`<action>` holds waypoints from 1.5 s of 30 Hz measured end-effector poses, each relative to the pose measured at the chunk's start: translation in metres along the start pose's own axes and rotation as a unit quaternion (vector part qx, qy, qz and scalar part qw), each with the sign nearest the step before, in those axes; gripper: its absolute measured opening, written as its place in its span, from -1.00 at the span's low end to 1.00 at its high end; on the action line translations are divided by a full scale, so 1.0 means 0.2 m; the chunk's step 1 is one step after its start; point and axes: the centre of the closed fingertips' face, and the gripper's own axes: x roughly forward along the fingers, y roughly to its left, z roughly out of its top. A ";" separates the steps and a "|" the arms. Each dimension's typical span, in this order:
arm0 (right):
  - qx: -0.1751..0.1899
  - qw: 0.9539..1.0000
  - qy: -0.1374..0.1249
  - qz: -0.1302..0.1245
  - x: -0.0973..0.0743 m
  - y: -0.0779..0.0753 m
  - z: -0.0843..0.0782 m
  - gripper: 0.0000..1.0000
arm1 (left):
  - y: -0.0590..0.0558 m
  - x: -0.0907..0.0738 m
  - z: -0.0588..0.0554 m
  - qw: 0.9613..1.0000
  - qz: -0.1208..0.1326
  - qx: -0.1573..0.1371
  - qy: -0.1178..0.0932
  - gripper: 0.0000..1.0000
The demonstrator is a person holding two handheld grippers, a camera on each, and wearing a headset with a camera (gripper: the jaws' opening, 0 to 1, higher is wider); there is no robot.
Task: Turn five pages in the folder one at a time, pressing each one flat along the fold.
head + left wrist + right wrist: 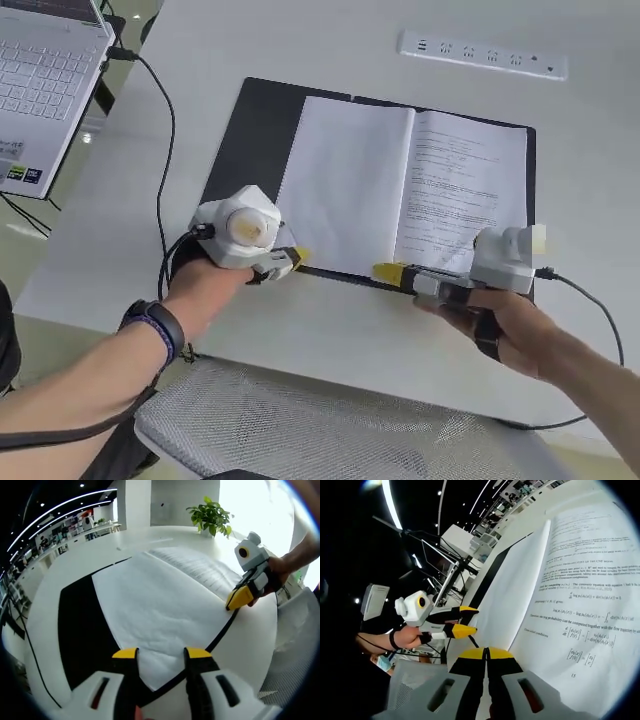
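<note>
Straight ahead of the right gripper (386, 271), jaws closed, the fold (405, 190) is laid; the left gripper (297, 258) is held open.

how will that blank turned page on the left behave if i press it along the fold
Probably floppy and light: the blank page is a thin sheet that bows up slightly near the fold. It may spring back unless pressed firmly. The black folder beneath lies flat and looks stiffer, so it should give firm backing.
</note>
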 end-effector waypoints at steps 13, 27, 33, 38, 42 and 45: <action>-0.027 0.998 -0.031 -0.038 -0.17 0.00 0.11 -0.79 | -0.02 -0.06 0.05 1.000 -0.008 -0.024 -0.009 -0.12; -0.064 0.993 -0.040 -0.086 -0.36 -0.02 0.13 -0.66 | -0.02 -0.18 0.16 0.999 -0.007 -0.027 -0.034 0.00; -0.098 0.988 -0.043 -0.114 -0.47 -0.02 0.18 -0.50 | -0.02 -0.24 0.18 0.999 -0.009 -0.032 -0.042 0.06; -0.141 0.978 -0.048 -0.147 -0.58 -0.01 0.26 -0.37 | -0.01 -0.31 0.21 0.998 -0.005 -0.031 -0.053 0.11; -0.174 0.968 -0.058 -0.168 -0.67 0.01 0.33 -0.25 | -0.02 -0.37 0.24 0.998 -0.003 -0.030 -0.059 0.16; -0.190 0.963 -0.067 -0.180 -0.74 0.02 0.37 -0.19 | -0.01 -0.41 0.27 0.998 0.001 -0.023 -0.064 0.19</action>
